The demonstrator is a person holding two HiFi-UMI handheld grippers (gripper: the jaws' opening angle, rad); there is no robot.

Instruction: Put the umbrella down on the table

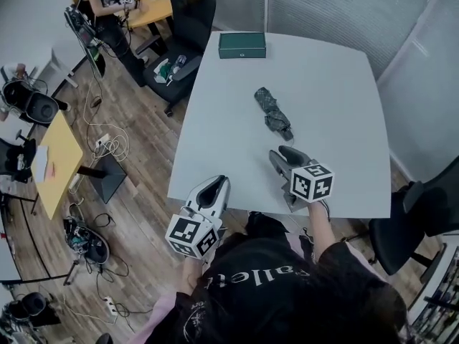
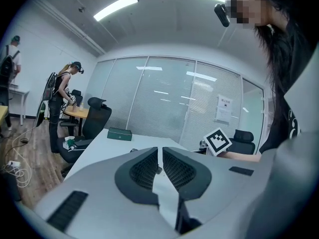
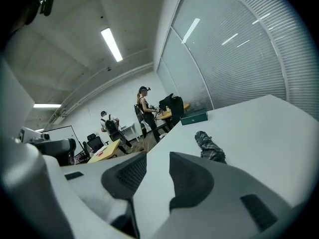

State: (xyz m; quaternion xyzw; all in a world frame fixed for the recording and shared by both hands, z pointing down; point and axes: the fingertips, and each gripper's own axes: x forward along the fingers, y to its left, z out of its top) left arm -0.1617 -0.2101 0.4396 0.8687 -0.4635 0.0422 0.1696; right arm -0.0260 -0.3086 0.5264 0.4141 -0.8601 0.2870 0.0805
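A folded dark patterned umbrella (image 1: 273, 110) lies flat on the white table (image 1: 337, 84), near its middle. In the right gripper view the umbrella (image 3: 209, 147) rests just beyond the jaws. My right gripper (image 1: 285, 156) hovers over the table's near part, a short way from the umbrella's handle end and apart from it. Its jaws stand partly apart with nothing between them (image 3: 158, 166). My left gripper (image 1: 214, 185) hangs at the table's near left edge. Its pads (image 2: 160, 156) sit almost together, with only a thin slit and nothing in it.
A dark green box (image 1: 242, 45) lies at the table's far edge. Black office chairs stand at the far left corner (image 1: 188, 16) and at the right (image 1: 419, 217). A person (image 1: 100, 13) works at a yellow desk beyond. Cables lie across the wooden floor at left.
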